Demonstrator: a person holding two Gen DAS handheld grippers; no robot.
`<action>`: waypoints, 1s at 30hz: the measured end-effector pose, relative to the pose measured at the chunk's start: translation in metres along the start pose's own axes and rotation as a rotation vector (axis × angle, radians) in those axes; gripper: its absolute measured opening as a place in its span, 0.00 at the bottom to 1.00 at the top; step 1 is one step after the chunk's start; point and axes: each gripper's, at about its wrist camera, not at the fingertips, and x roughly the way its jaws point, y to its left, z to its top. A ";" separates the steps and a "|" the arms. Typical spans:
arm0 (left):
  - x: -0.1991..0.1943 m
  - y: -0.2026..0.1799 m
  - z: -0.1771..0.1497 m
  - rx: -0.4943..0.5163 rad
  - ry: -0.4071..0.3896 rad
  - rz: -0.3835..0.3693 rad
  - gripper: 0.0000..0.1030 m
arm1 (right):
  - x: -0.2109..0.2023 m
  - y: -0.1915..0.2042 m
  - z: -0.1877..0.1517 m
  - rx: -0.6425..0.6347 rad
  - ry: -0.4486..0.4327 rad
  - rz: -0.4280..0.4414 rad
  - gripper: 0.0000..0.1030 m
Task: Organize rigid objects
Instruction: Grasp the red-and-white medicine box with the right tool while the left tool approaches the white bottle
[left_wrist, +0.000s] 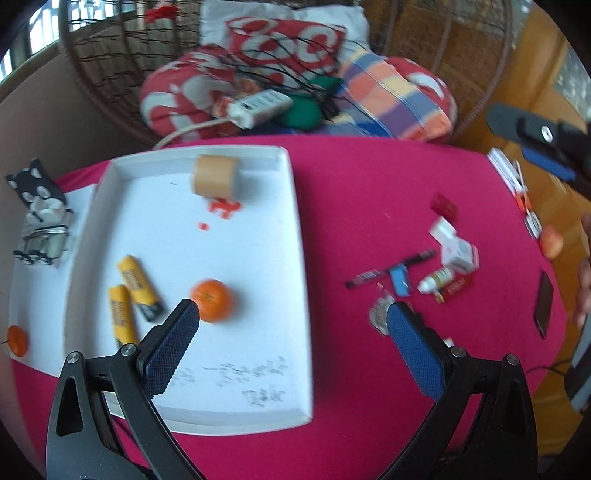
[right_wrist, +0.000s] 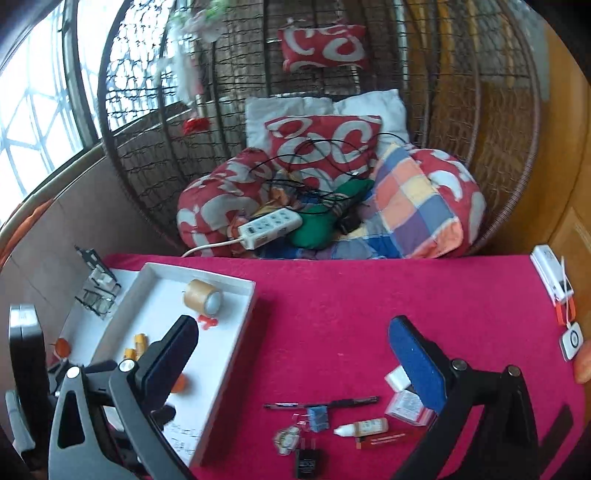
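A wicker chair (right_wrist: 461, 122) piled with cushions (right_wrist: 325, 144) and a power strip (right_wrist: 269, 227) stands beyond both pairs of fingers, past the pink tablecloth (left_wrist: 369, 206). Nothing blocks the white tray (left_wrist: 295, 258), which lies between and behind the left gripper's (left_wrist: 291, 332) fingers. In it: a tape roll (left_wrist: 213, 180) far back, two yellow lighters (left_wrist: 136, 282) just beyond the left finger, and an orange (left_wrist: 211, 304), round and bright, touching nothing, just past that fingertip. Beyond the right finger lie a pen (left_wrist: 391, 271), a dropper bottle (left_wrist: 436, 279) and small boxes (left_wrist: 460, 254), scattered on the cloth. The left gripper's fingers are spread wide, empty. The right gripper (right_wrist: 293, 345) likewise stands fully spread, holding nothing, the clutter just below its fingertips.
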 end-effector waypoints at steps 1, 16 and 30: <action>0.004 -0.008 -0.003 0.012 0.015 -0.013 0.99 | 0.000 -0.008 -0.003 0.010 0.007 -0.005 1.00; 0.059 -0.113 -0.043 0.047 0.265 -0.184 0.99 | 0.010 -0.145 -0.056 0.111 0.183 -0.135 1.00; 0.091 -0.134 -0.065 -0.123 0.342 -0.109 0.67 | 0.092 -0.118 -0.082 -0.273 0.487 0.142 0.62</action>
